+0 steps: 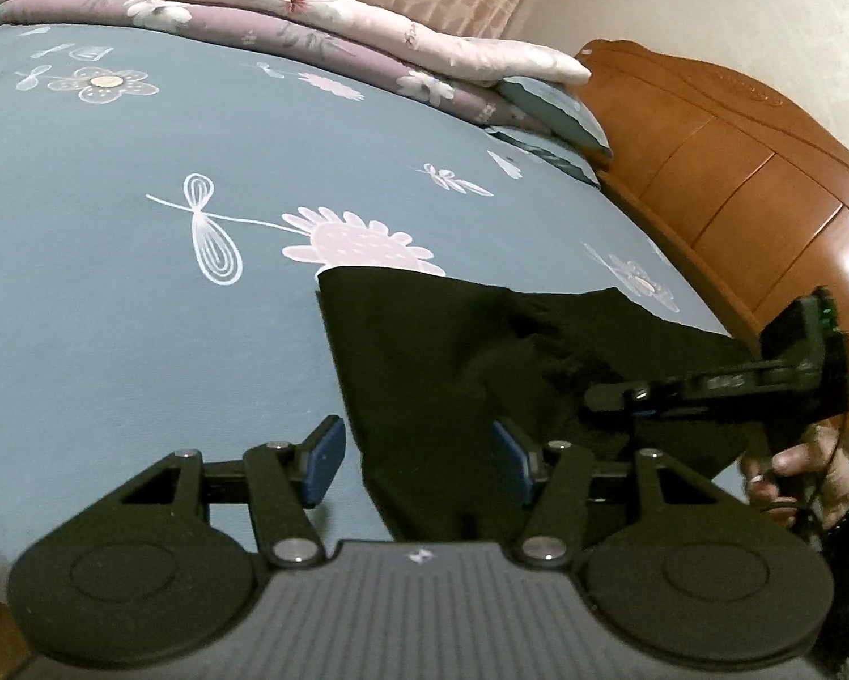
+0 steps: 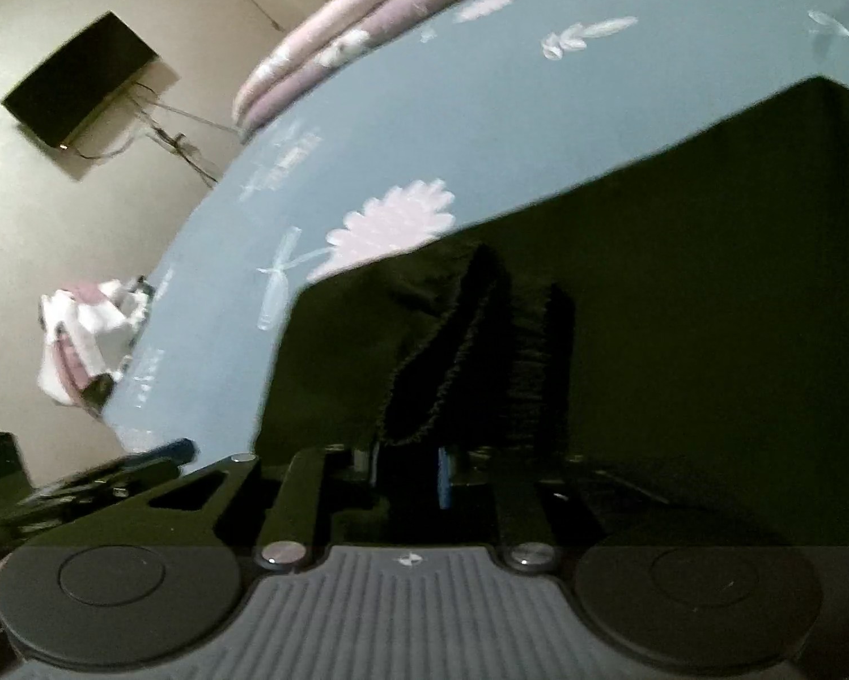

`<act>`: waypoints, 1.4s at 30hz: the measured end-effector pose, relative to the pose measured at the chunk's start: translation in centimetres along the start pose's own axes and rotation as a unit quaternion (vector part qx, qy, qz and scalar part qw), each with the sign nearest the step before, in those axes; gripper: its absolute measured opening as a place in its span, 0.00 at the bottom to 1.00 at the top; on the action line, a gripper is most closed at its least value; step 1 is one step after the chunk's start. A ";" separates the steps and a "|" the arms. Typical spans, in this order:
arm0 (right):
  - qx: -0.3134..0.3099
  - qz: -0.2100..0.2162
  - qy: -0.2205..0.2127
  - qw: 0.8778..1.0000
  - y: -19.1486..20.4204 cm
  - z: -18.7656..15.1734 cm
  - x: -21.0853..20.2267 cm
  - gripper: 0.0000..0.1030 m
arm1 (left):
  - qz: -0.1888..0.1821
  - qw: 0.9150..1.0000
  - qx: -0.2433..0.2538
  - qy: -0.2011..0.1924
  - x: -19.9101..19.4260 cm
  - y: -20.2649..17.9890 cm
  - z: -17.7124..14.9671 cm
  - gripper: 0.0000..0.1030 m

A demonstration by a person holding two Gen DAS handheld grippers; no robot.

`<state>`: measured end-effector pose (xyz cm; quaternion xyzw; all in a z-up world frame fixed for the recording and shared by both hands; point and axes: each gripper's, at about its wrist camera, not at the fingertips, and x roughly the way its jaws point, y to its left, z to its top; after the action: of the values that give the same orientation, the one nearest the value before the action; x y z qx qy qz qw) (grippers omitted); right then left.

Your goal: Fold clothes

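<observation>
left wrist view: left gripper (image 1: 419, 456) has its jaws spread wide, hovering over the edge of the black garment (image 1: 481, 351) that's lying on the blue floral bedsheet (image 1: 141, 294)
right wrist view: right gripper (image 2: 407, 473) is pinched onto a ribbed fold of the black garment (image 2: 679, 340), bedsheet (image 2: 368, 130) behind it
containers: can't see any

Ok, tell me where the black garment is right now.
The black garment lies on the blue floral bedsheet, near the wooden headboard, its edge clamped in the right gripper.
</observation>
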<state>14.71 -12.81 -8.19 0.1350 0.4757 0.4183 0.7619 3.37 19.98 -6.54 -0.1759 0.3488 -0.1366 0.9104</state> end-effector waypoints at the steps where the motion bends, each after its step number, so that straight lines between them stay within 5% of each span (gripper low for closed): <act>1: -0.002 0.007 -0.004 1.000 0.3 -0.1 -0.7 0.19 | 0.000 1.000 0.001 0.001 -0.1 0.0 -0.1 0.55; 14: 0.039 -0.012 0.015 0.999 -2.5 -1.3 -1.1 0.23 | -0.054 0.993 0.096 0.039 1.1 -3.5 -1.3 0.56; 19: 0.022 -0.016 0.018 0.999 -2.1 -1.6 -1.6 0.24 | -0.061 0.988 0.110 0.093 3.6 -4.1 -2.4 0.56; 24: -0.002 -0.033 -0.019 0.999 -1.9 -0.2 -4.3 0.60 | -0.069 0.983 0.139 0.097 3.3 -4.6 -1.2 0.56; 30: 0.017 -0.034 -0.033 0.999 -3.4 3.7 -2.1 0.61 | -0.098 0.982 0.152 0.055 4.9 -5.7 1.8 0.57; 36: 0.050 -0.015 -0.006 0.999 -5.0 4.6 2.3 0.68 | -0.103 0.979 0.140 0.110 8.7 -6.0 -0.1 0.57; 38: 0.034 -0.018 -0.011 0.999 -4.6 4.4 2.5 0.67 | -0.112 0.978 0.147 0.102 8.1 -6.0 -1.0 0.59; 40: 0.021 -0.032 -0.013 0.999 -4.2 4.3 2.6 0.50 | -0.115 0.977 0.147 0.107 7.7 -6.1 -1.2 0.60; 41: 0.017 -0.034 -0.009 0.999 -4.0 4.4 2.7 0.30 | -0.116 0.976 0.147 0.110 7.5 -6.1 -1.4 0.60; 42: 0.008 -0.033 -0.014 0.999 -3.7 4.5 2.6 0.29 | -0.117 0.975 0.148 0.113 7.4 -6.1 -1.4 0.60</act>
<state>20.83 -12.19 -9.74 0.1314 0.4724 0.3875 0.7806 6.94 11.40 -9.33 -0.0624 0.4026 -0.3115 0.8585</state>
